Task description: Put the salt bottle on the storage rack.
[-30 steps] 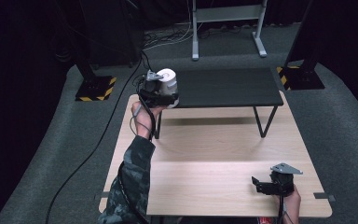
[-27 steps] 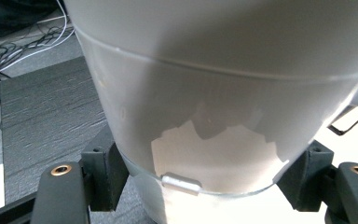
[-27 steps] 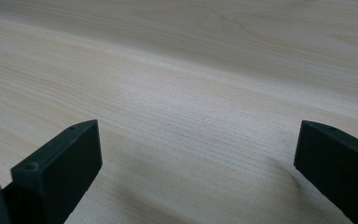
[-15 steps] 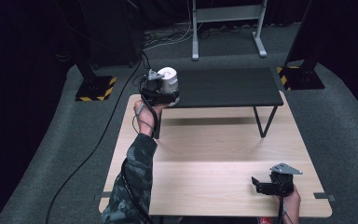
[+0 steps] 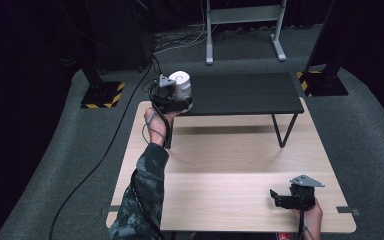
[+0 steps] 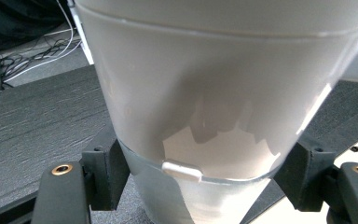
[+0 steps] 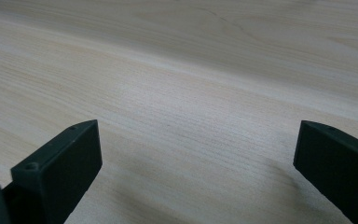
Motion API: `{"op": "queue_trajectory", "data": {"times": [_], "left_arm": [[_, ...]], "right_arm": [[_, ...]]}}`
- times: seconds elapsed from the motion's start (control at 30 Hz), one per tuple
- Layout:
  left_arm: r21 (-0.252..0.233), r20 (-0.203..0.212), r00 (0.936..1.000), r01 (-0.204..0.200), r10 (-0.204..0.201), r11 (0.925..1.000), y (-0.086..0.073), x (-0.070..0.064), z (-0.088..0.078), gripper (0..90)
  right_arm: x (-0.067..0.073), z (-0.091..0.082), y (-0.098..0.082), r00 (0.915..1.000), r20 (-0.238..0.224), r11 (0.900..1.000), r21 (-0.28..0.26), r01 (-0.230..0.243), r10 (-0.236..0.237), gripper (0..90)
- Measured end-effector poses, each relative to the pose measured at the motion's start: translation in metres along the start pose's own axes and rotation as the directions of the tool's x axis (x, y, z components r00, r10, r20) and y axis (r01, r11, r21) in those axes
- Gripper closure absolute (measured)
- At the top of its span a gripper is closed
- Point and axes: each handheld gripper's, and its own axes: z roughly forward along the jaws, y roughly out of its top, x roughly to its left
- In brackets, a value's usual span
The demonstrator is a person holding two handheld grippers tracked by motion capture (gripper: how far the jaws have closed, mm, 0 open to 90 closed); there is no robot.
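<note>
A white tapered cup (image 5: 180, 82) with a grey lower part is held upright above the left end of the black bench (image 5: 245, 92). My left gripper (image 5: 178, 103) is shut on it. In the left gripper view both black jaws press the cup (image 6: 205, 93) low on its sides, with the left gripper (image 6: 205, 173) centred on it. My right gripper (image 5: 279, 198) rests low over the wooden table (image 5: 230, 150) near its front right corner. In the right gripper view the right gripper (image 7: 196, 158) is open, its jaws wide apart with bare wood between them.
The black bench stands across the far edge of the wooden table on thin legs. Yellow-and-black striped bases (image 5: 102, 95) (image 5: 310, 82) flank it on the grey carpet. A metal stand (image 5: 240, 15) is behind, and a cable (image 5: 100, 160) runs along the floor at left.
The left gripper and its cup have edged slightly farther away. The right gripper has stayed in place.
</note>
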Motion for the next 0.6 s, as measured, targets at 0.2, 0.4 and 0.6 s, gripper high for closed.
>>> {"op": "queue_trajectory", "data": {"times": [0.2,0.4,0.6], "left_arm": [[-0.019,-0.002,0.9998,0.019,-0.019,0.9997,-0.006,0.001,-0.002,23.5],[-0.07,-0.072,0.9971,0.019,-0.024,0.9973,-0.027,-0.013,-0.024,0.0],[-0.05,-0.112,0.9937,-0.009,0.003,0.9987,-0.053,-0.029,-0.047,0.0]], "right_arm": [[0.0,0.0,0.0,1.0,-0.002,1.0,0.001,-0.001,0.001,0.0],[-0.001,0.0,0.001,1.0,-0.002,1.0,0.003,-0.002,0.002,0.0],[0.0,0.0,0.001,1.0,0.0,1.0,0.005,-0.002,0.002,0.0]]}}
